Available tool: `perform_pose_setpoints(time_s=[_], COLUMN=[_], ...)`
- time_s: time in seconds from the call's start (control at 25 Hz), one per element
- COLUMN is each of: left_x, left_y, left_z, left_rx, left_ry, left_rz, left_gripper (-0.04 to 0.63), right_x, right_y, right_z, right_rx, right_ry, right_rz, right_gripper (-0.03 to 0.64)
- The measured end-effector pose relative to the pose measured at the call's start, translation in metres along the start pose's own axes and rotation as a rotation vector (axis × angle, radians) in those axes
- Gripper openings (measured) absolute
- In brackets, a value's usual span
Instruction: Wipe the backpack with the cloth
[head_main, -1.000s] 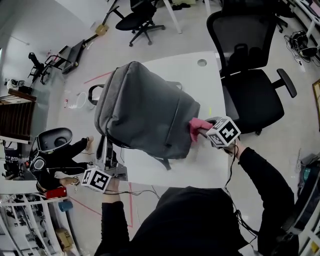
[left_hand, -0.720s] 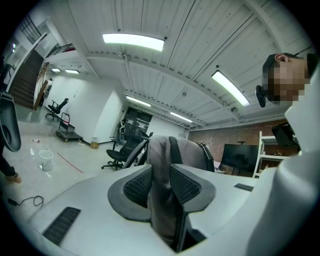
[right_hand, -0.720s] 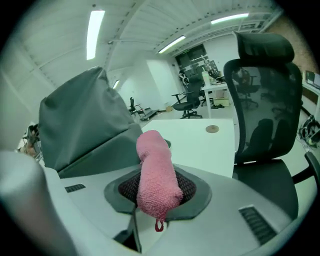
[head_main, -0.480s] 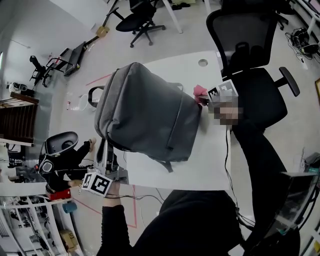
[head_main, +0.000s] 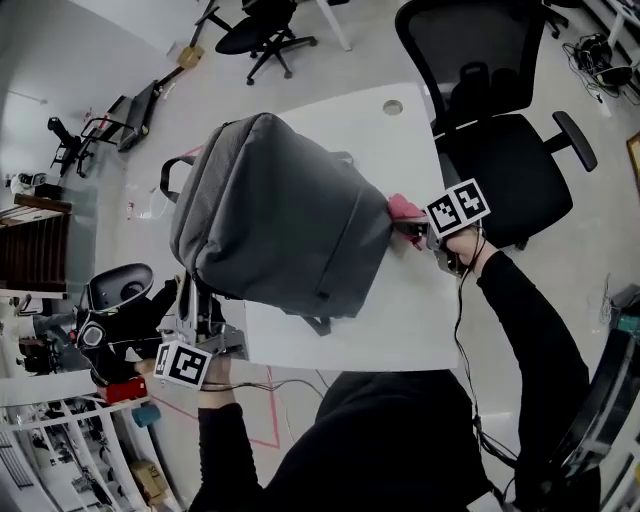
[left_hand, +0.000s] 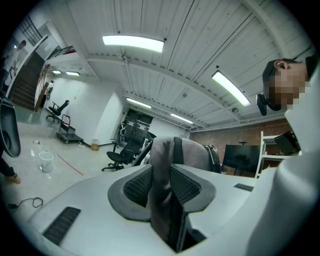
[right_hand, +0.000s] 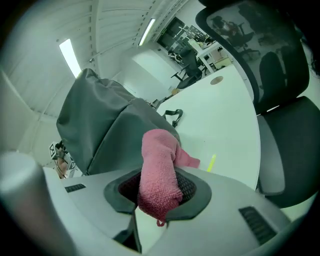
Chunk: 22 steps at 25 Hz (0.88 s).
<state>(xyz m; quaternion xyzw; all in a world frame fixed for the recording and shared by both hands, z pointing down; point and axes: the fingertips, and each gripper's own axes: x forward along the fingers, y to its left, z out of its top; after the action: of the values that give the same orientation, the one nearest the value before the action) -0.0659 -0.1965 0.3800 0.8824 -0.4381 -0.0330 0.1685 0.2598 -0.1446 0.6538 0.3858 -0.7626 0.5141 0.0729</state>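
Backpack (head_main: 280, 215) stands propped on the white table (head_main: 400, 310), its grey bulk running on a diagonal from the loop handle (head_main: 163, 182) at far left toward the corner nearest me. My left gripper (left_hand: 162, 190) is clamped on a fold of its grey fabric and black strap at the near-left edge, steadying it. My right gripper (right_hand: 157, 192), pinched tight on the pink cloth (right_hand: 157, 167), sits at the pack's right flank, so the surface to wipe lies to the cloth's left in the head view. The cloth appears to touch the side panel, though contact is hard to confirm from here. I judge the right hand is the one placed for a stroke along the panel's length.
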Motion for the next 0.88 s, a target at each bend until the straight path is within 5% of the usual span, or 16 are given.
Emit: perform_pose_setpoints(time_s=[0.2, 0.44, 0.64, 0.88], left_x=[0.012, 0.011, 0.01, 0.01], left_y=[-0.022, -0.006, -0.021, -0.043], left_z=[-0.039, -0.011, -0.037, -0.049], left_rx=[0.01, -0.012, 0.008, 0.023], left_ry=[-0.016, -0.029, -0.03, -0.044], left_rz=[-0.016, 0.015, 0.023, 0.016], left_gripper=[0.126, 0.126, 0.126, 0.126], right_x=[-0.007, 0.027, 0.027, -0.014], right_y=[0.003, 0.095, 0.039, -0.064], right_z=[-0.085, -0.156, -0.155, -0.08], right_rx=[-0.018, -0.218, -0.34, -0.172], right_ry=[0.074, 0.278, 0.287, 0.09], right_rz=[0.161, 0.277, 0.143, -0.048], right_gripper=[0.114, 0.114, 0.114, 0.114])
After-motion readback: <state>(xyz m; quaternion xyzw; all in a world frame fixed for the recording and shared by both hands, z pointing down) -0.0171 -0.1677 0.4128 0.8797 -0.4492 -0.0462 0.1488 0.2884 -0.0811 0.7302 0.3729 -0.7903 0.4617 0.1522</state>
